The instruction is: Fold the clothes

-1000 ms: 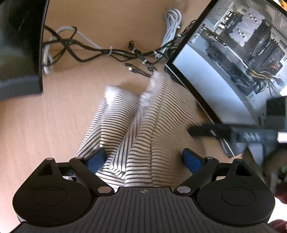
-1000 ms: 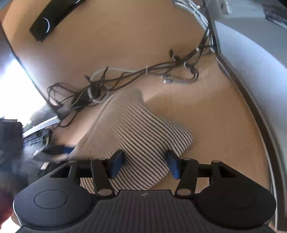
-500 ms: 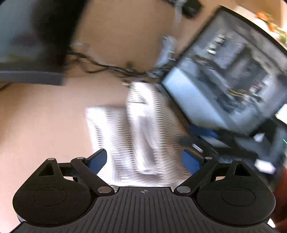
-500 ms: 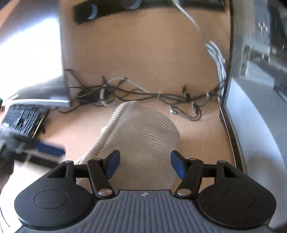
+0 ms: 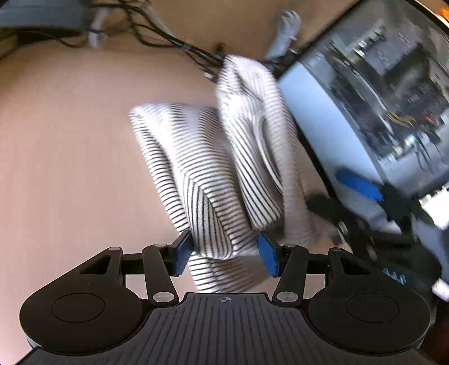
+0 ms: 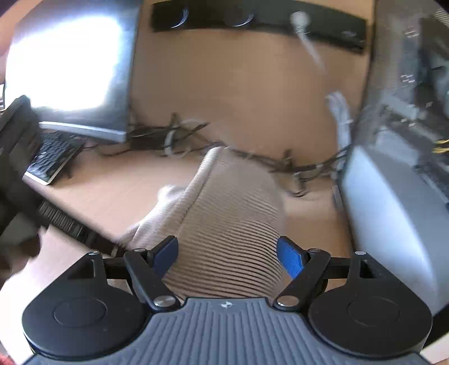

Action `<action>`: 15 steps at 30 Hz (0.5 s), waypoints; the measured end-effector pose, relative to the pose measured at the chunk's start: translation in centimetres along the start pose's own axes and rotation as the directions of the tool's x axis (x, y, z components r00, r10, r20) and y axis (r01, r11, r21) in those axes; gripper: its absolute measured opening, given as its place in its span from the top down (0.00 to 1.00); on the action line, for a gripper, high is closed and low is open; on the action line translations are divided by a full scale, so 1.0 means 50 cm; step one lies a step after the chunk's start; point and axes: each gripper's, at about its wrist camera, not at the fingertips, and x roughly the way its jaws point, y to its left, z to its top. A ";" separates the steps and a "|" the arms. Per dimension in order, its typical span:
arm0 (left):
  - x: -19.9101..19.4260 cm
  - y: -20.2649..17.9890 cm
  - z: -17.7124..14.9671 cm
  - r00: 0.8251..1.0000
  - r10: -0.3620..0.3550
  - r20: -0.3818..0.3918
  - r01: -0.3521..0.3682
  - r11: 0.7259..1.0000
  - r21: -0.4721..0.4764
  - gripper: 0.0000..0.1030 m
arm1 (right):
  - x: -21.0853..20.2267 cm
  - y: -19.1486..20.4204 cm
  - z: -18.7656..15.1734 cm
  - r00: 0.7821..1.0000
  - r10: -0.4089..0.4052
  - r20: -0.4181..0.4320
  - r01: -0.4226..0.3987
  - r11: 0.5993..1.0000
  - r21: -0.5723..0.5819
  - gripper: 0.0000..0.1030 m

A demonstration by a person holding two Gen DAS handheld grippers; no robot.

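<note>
A white garment with thin black stripes (image 5: 213, 168) lies bunched on the wooden desk, its folds running from the cables toward me. My left gripper (image 5: 224, 252) has its blue pads on either side of the near end of the cloth, jaws narrowed against the fabric. In the right wrist view the striped garment (image 6: 230, 230) is blurred and runs down between the pads of my right gripper (image 6: 227, 254), whose jaws stand wide apart. The right gripper also shows at the right of the left wrist view (image 5: 362, 188), beside the cloth.
An open computer case (image 5: 378, 98) stands close on the right of the cloth. A tangle of cables (image 6: 252, 157) lies behind it. A monitor (image 6: 70, 70), a keyboard (image 6: 53, 157) and a black bar (image 6: 258, 22) are on the desk (image 5: 70, 140).
My left jaws have closed in from wide open onto the near end of the cloth. Both views have swung and tilted upward. The garment has bunched up more.
</note>
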 end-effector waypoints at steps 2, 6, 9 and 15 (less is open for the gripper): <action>0.006 -0.012 -0.007 1.000 0.003 0.000 -0.003 1.000 0.009 0.48 | 0.010 -0.005 -0.001 1.000 -0.004 -0.026 0.004 1.000 0.010 0.24; -0.013 0.000 -0.003 0.999 0.044 0.027 -0.044 0.999 -0.020 0.47 | 0.048 -0.010 -0.045 0.993 0.013 -0.115 -0.012 1.000 0.017 0.21; -0.040 0.017 0.004 0.995 0.074 0.070 -0.069 0.996 -0.059 0.47 | 0.053 0.009 -0.065 0.992 -0.004 -0.129 -0.001 0.999 -0.043 0.18; -0.058 0.017 0.006 0.990 0.094 0.107 -0.086 0.993 -0.079 0.47 | 0.036 0.014 -0.048 0.994 -0.003 -0.112 -0.005 0.997 -0.071 0.17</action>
